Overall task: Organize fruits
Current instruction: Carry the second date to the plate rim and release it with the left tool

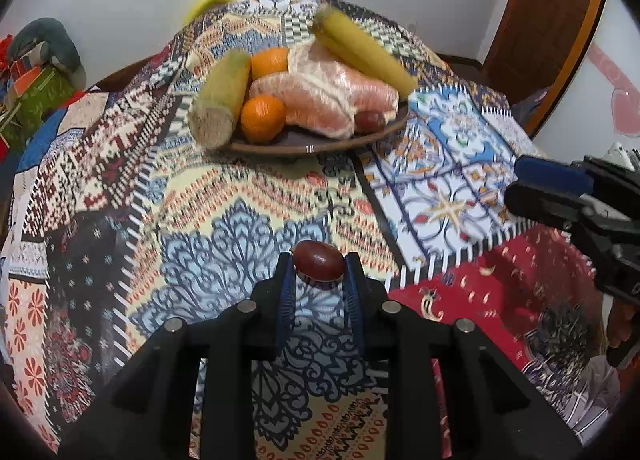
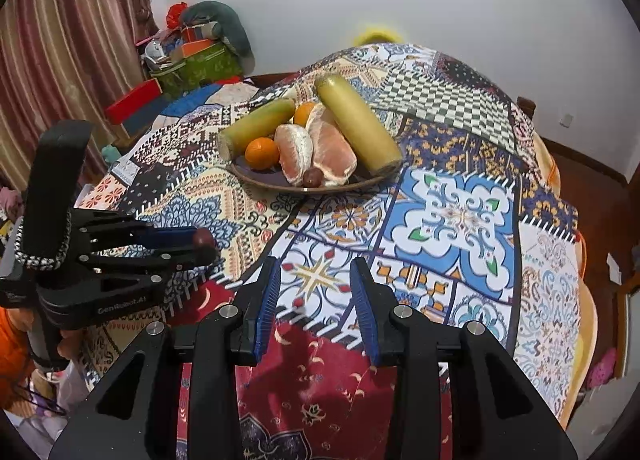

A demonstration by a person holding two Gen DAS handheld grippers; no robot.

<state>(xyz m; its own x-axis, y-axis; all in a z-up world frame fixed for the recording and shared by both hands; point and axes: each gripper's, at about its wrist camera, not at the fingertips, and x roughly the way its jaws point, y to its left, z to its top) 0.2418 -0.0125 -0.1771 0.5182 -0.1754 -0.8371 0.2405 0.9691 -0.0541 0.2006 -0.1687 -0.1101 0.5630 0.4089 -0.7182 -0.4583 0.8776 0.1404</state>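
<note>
— What have we got in the left tongs (image 1: pixel 319 266)?

— A small dark-red fruit (image 1: pixel 319 262), pinched between the blue pads, its long axis lying across the fingers. We hold it above the patterned cloth (image 1: pixel 224 196), not touching it.

— And the right tongs (image 2: pixel 316 292)?

— Standing wide, nothing between them, just to the right of our left pair and pointing much the same way.

— Where does the fruit go, in our judgement?

— Straight ahead and a little left of the left tongs, onto the plate (image 1: pixel 312 147). It already carries two oranges (image 1: pixel 263 118), peeled pomelo pieces (image 1: pixel 328 96), two cane lengths (image 1: pixel 218 100) and another red fruit (image 1: pixel 370 120) at its near right edge.

— Which hand is nearer?

— About level, but the left has the load, so we think it makes the reach. The near rim is bare beside that red fruit; that looks the likeliest landing spot.
</note>
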